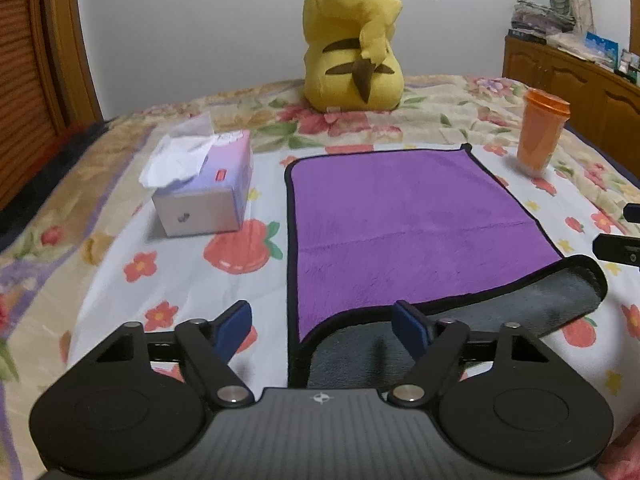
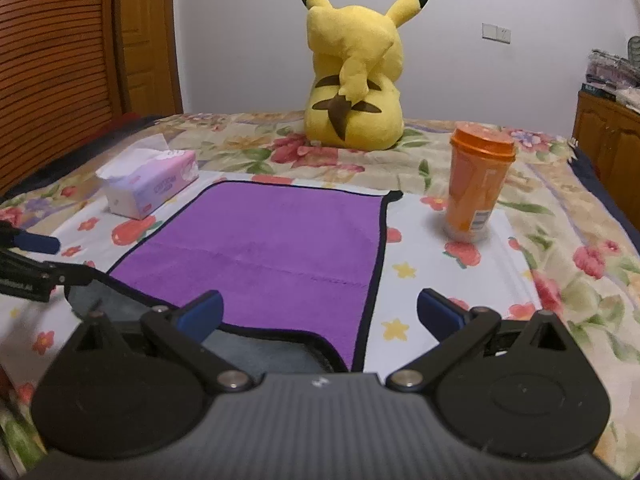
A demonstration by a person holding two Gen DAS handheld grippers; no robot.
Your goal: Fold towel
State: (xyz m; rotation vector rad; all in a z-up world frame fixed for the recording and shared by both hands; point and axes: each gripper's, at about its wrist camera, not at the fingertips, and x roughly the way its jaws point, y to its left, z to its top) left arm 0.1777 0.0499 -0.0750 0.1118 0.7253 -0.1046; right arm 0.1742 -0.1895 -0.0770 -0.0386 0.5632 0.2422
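A purple towel (image 1: 404, 216) with black trim lies on the flowered bedspread. Its near edge is turned over, showing the grey underside (image 1: 480, 312). It also shows in the right wrist view (image 2: 276, 248), with the grey underside (image 2: 256, 348) at the near edge. My left gripper (image 1: 326, 326) is open and empty, hovering over the towel's near left corner. My right gripper (image 2: 318, 314) is open and empty over the towel's near right corner. Each gripper shows at the edge of the other's view: the right (image 1: 624, 240) and the left (image 2: 32, 264).
A tissue box (image 1: 204, 196) stands left of the towel, also in the right wrist view (image 2: 148, 184). An orange cup (image 1: 540, 132) stands to the right, also in the right wrist view (image 2: 476, 184). A yellow plush toy (image 1: 352, 40) sits at the far side.
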